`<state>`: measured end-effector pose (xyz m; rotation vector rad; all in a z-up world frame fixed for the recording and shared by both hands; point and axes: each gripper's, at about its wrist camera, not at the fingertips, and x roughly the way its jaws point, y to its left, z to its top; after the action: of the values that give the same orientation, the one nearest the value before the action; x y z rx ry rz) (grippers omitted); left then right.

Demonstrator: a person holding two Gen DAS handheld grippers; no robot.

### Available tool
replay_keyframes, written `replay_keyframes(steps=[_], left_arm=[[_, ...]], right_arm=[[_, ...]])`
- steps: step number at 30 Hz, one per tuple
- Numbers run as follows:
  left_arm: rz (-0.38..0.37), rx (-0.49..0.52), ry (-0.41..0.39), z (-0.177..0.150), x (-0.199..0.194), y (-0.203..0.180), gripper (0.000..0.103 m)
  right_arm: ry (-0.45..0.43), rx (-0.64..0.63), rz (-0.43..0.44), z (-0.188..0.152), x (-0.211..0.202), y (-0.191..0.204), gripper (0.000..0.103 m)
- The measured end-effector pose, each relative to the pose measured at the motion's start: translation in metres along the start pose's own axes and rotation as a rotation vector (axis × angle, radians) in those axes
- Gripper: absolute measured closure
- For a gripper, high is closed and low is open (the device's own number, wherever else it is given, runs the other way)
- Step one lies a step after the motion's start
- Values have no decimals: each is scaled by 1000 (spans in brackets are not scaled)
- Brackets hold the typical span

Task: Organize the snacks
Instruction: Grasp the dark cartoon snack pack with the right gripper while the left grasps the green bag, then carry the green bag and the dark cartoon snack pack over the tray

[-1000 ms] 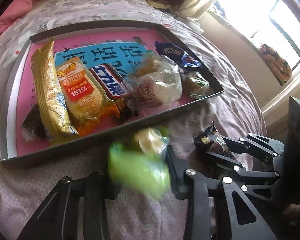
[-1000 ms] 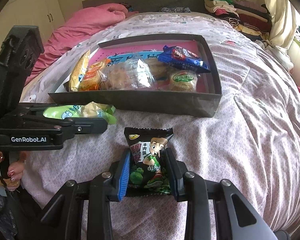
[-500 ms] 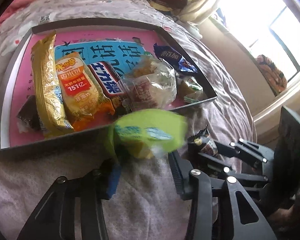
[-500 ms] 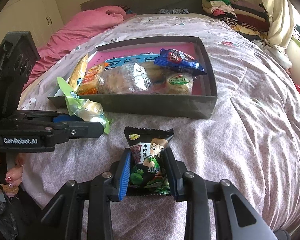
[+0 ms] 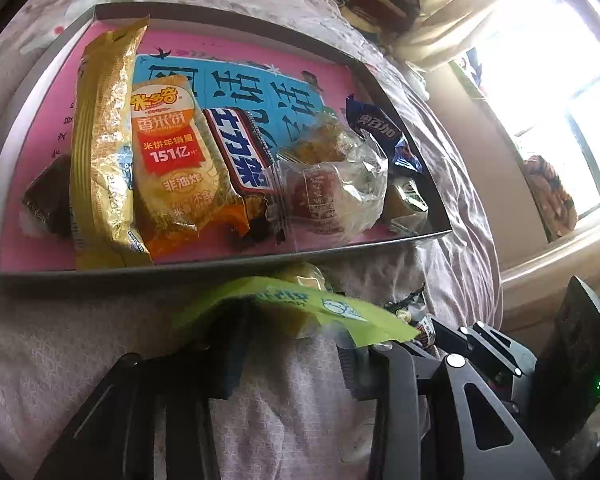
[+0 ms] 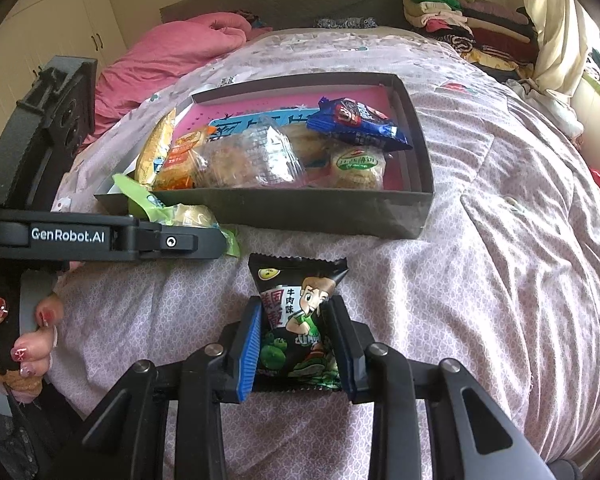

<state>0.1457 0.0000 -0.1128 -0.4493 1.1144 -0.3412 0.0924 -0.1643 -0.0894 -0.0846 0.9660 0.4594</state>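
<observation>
A dark box (image 5: 220, 270) (image 6: 300, 216) on the bed holds several snacks. My left gripper (image 5: 292, 344) (image 6: 216, 242) sits just before the box's near wall. Its jaws are closing on a green snack packet (image 5: 300, 304) (image 6: 180, 214) that lies flat across the fingertips and hides them. My right gripper (image 6: 296, 332) rests on the bedspread, shut on a dark packet with a cartoon boy (image 6: 296, 304). In the left wrist view the right gripper (image 5: 440, 328) shows at the lower right with that packet (image 5: 416, 312) at its tips.
Inside the box lie a gold packet (image 5: 100, 152), an orange rice-cracker packet (image 5: 172, 160), clear-wrapped cakes (image 6: 252, 156) and a blue packet (image 6: 356, 120). A pink quilt (image 6: 168, 48) and folded clothes (image 6: 460, 12) sit at the bed's far end. A hand (image 6: 32, 332) holds the left gripper's grip.
The green packet swung up and turned over between the left jaws and now lies flat across their tips, closer to the box wall. The right gripper and its dark packet stayed still.
</observation>
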Motion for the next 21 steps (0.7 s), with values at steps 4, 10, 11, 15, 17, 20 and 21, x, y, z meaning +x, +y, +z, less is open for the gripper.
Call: replay_keyframes(steps=[4,10,11,15,17,20,21], left_arm=[[-20,12,-23,-1,-9,-2,66],[29,66,-51,-7,-29,-10,66],[41,78,-55,-10,-32,-11,66],[86,118,-60,-13,-39,-19,66],[102,136,-68,-18,-44,-23,66],[118,160,-80,-18,-49,-26,66],[120,166,-84,-18,-51,-28,71]], right_arm=[[-7,-1,-2,0,-3,0,70],[-39,1,-1,1,-14,0,72],[-46,1,0,1,-15,0,72],[-60,-2,4,3,-18,2,73],[-67,-4,4,3,-20,2,73],[-77,-4,8,4,-23,3,73],[-80,-4,9,4,-24,3,73]])
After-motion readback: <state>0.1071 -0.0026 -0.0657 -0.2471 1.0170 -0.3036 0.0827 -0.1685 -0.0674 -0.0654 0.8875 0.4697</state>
